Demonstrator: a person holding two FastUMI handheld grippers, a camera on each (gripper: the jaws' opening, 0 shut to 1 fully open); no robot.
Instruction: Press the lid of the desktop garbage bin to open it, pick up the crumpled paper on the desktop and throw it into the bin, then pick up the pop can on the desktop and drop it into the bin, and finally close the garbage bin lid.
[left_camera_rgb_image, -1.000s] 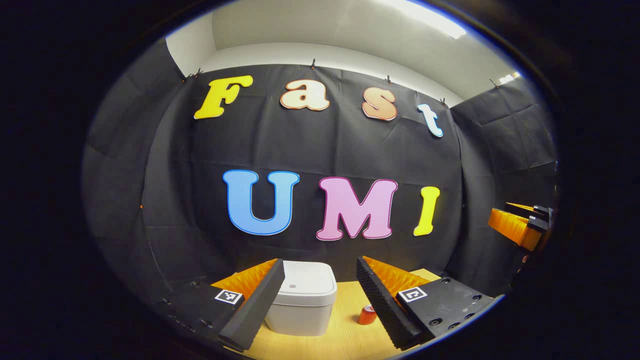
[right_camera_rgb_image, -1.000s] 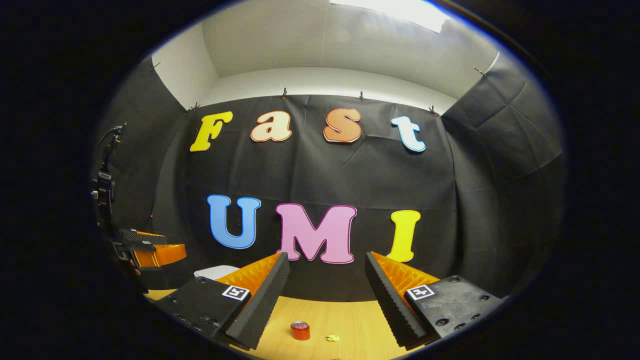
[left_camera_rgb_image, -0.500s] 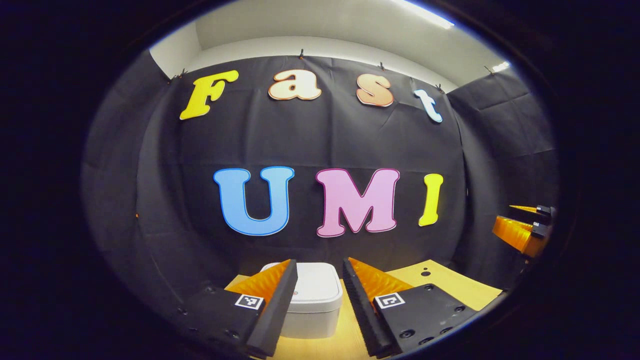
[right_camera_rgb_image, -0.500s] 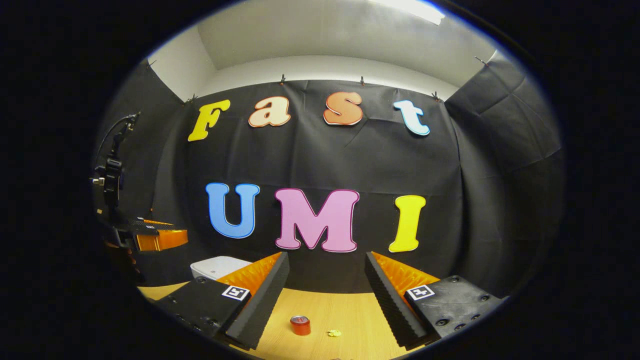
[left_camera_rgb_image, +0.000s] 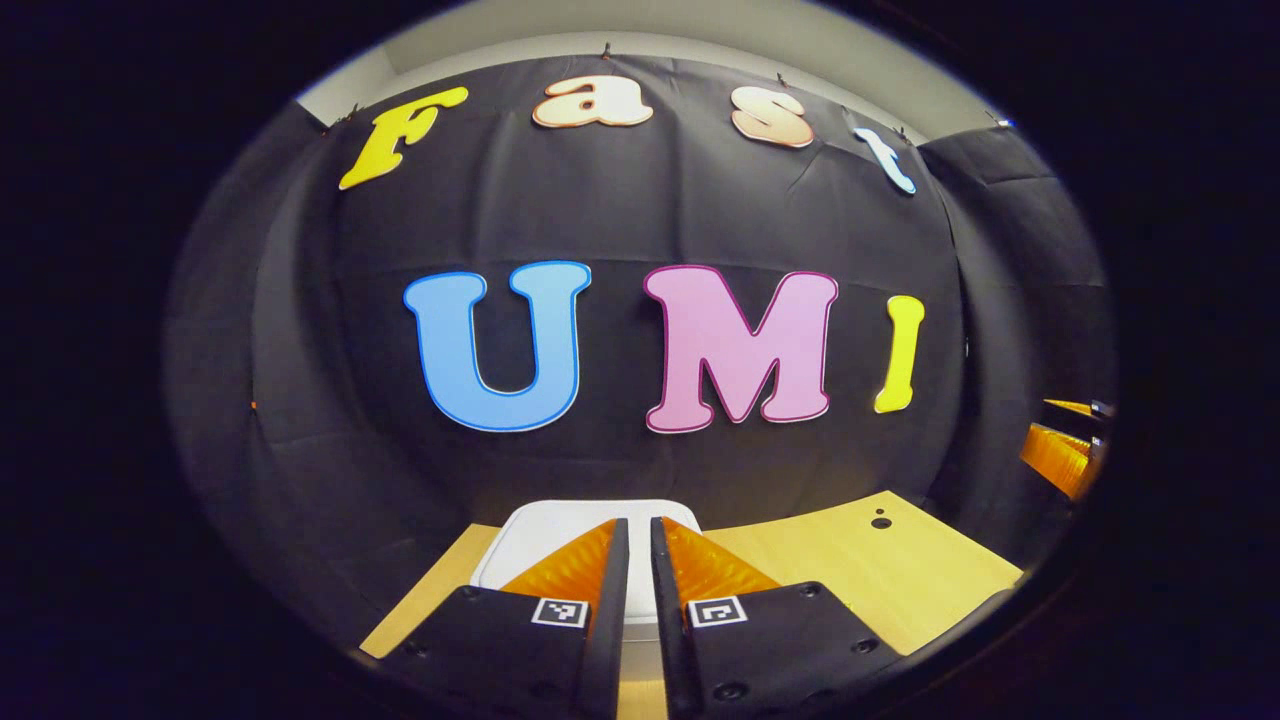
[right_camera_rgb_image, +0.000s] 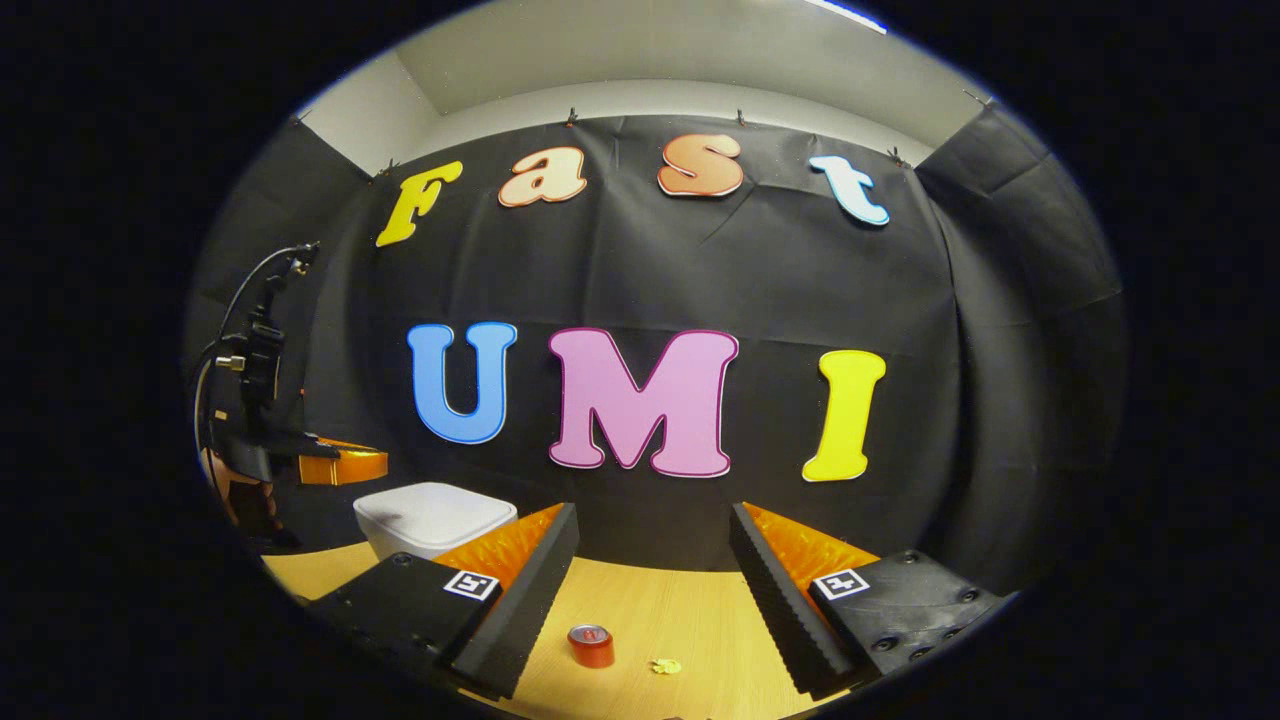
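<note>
With left gripper (left_camera_rgb_image: 637, 545) fingers nearly together above the bin lid (left_camera_rgb_image: 530, 520), an off-centre press may be wasted; right gripper (right_camera_rgb_image: 650, 540) is held apart.

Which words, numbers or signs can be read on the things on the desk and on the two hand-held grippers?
Nothing there can be quoted as text.
Small red pop can: any print is too small to read.
White plastic garbage bin: no text visible.
Small yellow crumpled paper: no text visible.
Square black-and-white markers on the left hand-held gripper and the right hand-held gripper: coded patterns, not words.
</note>
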